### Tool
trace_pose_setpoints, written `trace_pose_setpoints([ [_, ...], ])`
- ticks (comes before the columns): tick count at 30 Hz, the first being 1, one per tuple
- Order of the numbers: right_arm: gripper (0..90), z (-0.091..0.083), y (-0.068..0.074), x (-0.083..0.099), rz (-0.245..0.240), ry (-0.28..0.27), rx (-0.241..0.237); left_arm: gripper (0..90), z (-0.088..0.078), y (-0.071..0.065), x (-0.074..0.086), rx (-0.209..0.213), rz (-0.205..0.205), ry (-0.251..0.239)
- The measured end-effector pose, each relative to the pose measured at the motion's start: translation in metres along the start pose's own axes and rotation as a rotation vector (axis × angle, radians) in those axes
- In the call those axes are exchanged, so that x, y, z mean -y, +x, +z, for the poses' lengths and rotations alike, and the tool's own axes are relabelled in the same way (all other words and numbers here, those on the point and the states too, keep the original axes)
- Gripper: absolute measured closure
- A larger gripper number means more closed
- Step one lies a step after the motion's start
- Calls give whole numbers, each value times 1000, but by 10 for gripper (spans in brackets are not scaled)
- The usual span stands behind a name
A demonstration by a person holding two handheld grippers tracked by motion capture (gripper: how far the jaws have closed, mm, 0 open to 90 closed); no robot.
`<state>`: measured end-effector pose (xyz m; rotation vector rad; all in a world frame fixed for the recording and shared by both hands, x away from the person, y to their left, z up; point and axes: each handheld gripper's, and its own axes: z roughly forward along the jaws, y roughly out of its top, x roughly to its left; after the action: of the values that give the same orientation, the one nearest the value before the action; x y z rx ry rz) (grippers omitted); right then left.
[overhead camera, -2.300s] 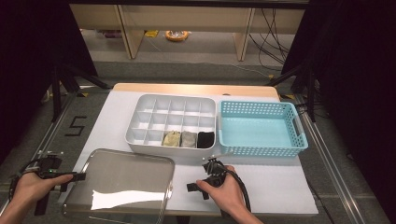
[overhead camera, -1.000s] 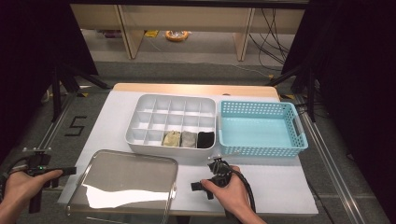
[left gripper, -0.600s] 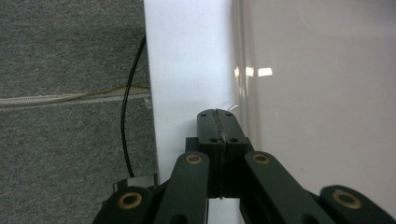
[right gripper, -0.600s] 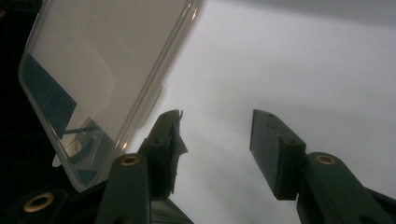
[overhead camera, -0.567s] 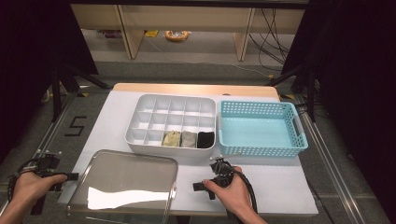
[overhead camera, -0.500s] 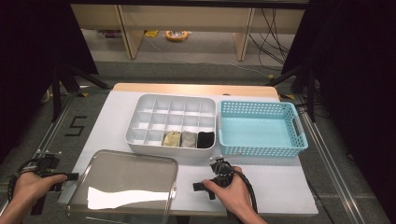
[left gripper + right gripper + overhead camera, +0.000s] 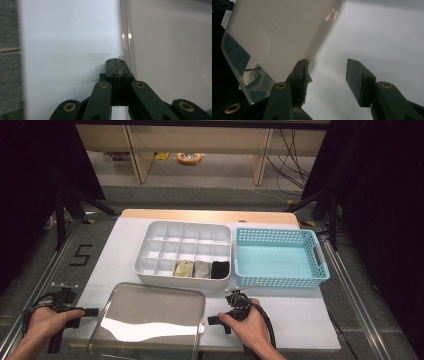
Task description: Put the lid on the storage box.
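Note:
A clear plastic lid [image 7: 150, 320] lies flat at the front of the white table top [image 7: 300, 320]. My left gripper [image 7: 95, 311] is shut, and its tip rests against the lid's left rim [image 7: 126, 50]. In the left gripper view the two jaws meet at the left gripper's tip [image 7: 117, 61] with nothing visible between them. My right gripper [image 7: 212, 320] is open at the lid's right edge. In the right gripper view, one pad of the right gripper [image 7: 328, 72] sits beside the lid's edge [image 7: 317, 45] while the other stands apart over bare table.
Behind the lid stands a white compartment tray [image 7: 182, 232] with a beige [image 7: 184, 269], a grey [image 7: 202, 269] and a black [image 7: 219, 269] item in its front row. An empty light blue basket [image 7: 280, 257] is right of it. Dark floor surrounds the table.
My left gripper has moved right against the lid, which has slid a little to the right, closer to the right gripper. The right hand has stayed put.

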<state>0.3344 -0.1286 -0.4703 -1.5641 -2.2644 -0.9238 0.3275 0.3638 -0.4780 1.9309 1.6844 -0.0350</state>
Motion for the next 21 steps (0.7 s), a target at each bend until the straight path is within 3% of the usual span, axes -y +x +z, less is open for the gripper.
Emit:
trace_pose_setpoints([
  [2,529,0,-1,0,7,9,-12,894,4,-7,0,18,13,7],
  [5,527,0,-3,1,15,14,13,893,8,-18,0,15,53,9],
  [11,524,-4,-8,3,22,16,35,892,9,-32,2,22,83,1],
  [12,524,-5,-9,3,19,13,34,890,8,-32,2,45,76,2],
  [13,524,-5,-8,4,32,15,49,868,9,-33,3,113,38,8],
  [14,524,-6,-7,4,36,21,46,823,8,-36,3,112,28,11],
  [15,524,-6,-8,5,10,16,48,822,8,-36,3,103,48,6],
  [16,524,-6,-8,5,21,25,43,802,8,-36,2,107,47,2],
  [17,524,-6,-6,6,33,31,47,798,8,-37,2,90,30,-32],
  [18,524,-6,-7,6,14,32,52,795,5,-35,0,44,68,-36],
  [19,524,-7,-2,7,79,66,64,788,3,-34,0,23,77,-42],
  [21,524,-5,-6,7,20,41,40,737,1,-33,-2,29,70,-46],
])
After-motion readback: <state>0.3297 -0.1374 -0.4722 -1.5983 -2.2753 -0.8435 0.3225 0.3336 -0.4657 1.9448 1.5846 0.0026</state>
